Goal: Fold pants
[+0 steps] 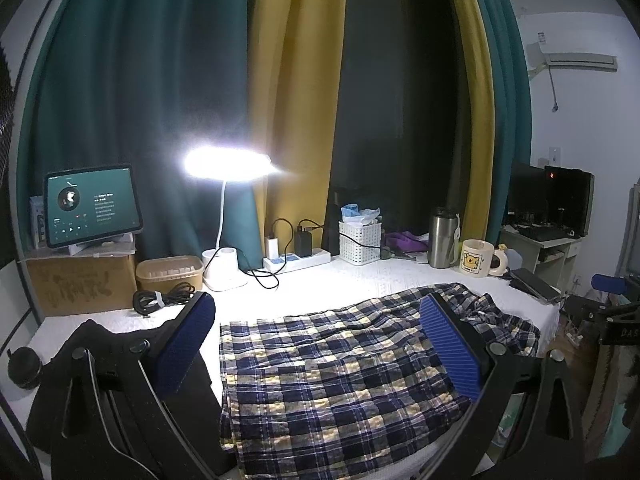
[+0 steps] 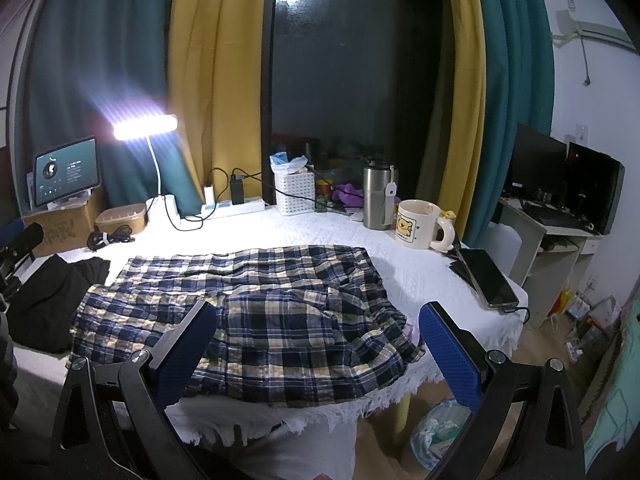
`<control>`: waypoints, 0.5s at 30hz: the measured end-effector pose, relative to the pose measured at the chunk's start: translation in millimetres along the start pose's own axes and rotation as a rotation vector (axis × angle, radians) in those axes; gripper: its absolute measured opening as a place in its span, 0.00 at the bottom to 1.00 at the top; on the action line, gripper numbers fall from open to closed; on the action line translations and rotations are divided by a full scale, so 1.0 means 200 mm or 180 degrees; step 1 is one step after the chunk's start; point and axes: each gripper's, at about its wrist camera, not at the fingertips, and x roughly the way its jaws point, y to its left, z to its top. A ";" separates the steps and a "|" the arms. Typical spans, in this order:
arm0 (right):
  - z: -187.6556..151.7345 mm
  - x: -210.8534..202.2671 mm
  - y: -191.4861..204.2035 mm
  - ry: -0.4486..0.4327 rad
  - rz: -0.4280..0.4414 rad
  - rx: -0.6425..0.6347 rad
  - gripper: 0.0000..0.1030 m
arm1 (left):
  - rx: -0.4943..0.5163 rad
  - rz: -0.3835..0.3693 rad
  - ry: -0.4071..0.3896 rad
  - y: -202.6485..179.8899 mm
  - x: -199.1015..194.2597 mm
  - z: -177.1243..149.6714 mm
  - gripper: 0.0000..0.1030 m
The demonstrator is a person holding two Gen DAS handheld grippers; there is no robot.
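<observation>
Right wrist view shows both claws, right claw and left claw, released above the navy-and-yellow plaid cotton pants spread on the white tabletop, seemingly before the first fold, which calls for gripping an edge.

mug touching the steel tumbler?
Apart. The right wrist view shows a strip of white tablecloth between the mug and the tumbler; the left wrist view shows the same gap.
</observation>
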 end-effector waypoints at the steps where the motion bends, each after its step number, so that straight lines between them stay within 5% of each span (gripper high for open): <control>1: 0.00 0.00 0.00 -0.0006 0.0002 -0.0001 0.99 | 0.0000 -0.0001 -0.0002 0.00 0.00 0.00 0.98; 15: 0.00 0.00 0.00 -0.0003 -0.0006 -0.0004 0.99 | 0.0009 0.0005 -0.0013 0.00 0.00 0.01 0.98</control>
